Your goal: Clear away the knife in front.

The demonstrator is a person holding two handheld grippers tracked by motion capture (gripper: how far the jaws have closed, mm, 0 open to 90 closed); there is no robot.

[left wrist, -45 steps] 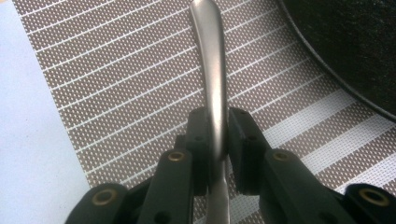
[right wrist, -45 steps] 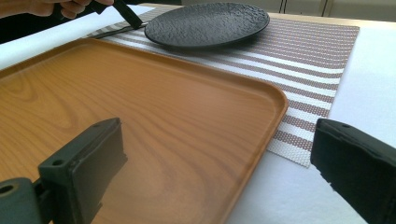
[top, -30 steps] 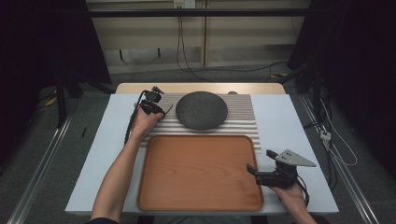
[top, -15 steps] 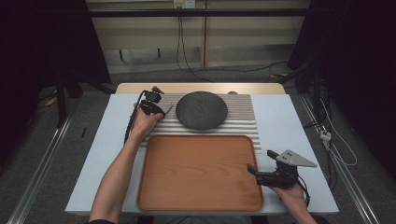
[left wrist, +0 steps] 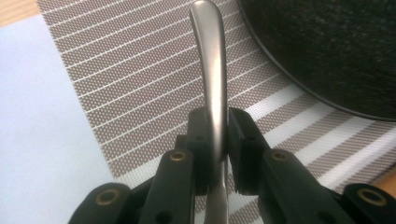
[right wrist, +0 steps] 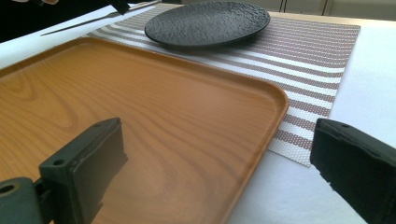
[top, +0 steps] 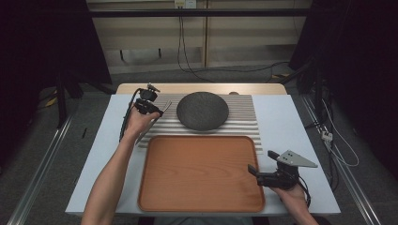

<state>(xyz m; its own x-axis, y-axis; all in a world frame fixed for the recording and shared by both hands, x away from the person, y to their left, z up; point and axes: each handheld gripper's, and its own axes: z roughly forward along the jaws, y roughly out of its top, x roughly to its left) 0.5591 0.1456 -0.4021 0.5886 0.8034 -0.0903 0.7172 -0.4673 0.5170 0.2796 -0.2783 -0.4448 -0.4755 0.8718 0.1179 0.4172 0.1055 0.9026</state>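
Note:
My left gripper [top: 151, 108] is shut on the handle of a silver piece of cutlery [left wrist: 208, 60], held just above the striped placemat [left wrist: 140, 70] left of the black plate [top: 202, 110]. In the left gripper view the handle's rounded end sticks out beyond the jaws toward the plate's [left wrist: 327, 46] rim. Its thin far end [right wrist: 84, 23] shows at the top left of the right gripper view. My right gripper [top: 254, 170] rests open at the right edge of the wooden tray [top: 202, 173], with nothing between its jaws [right wrist: 219, 154].
The placemat [top: 244, 122] lies behind the tray on a white table top [top: 291, 122]. The tray [right wrist: 140, 116] holds nothing. Cables hang from the back wall and run along the floor on the right.
My left hand has risen slightly and shifted, lifting the cutlery off the placemat. The right hand and its gripper have stayed in place.

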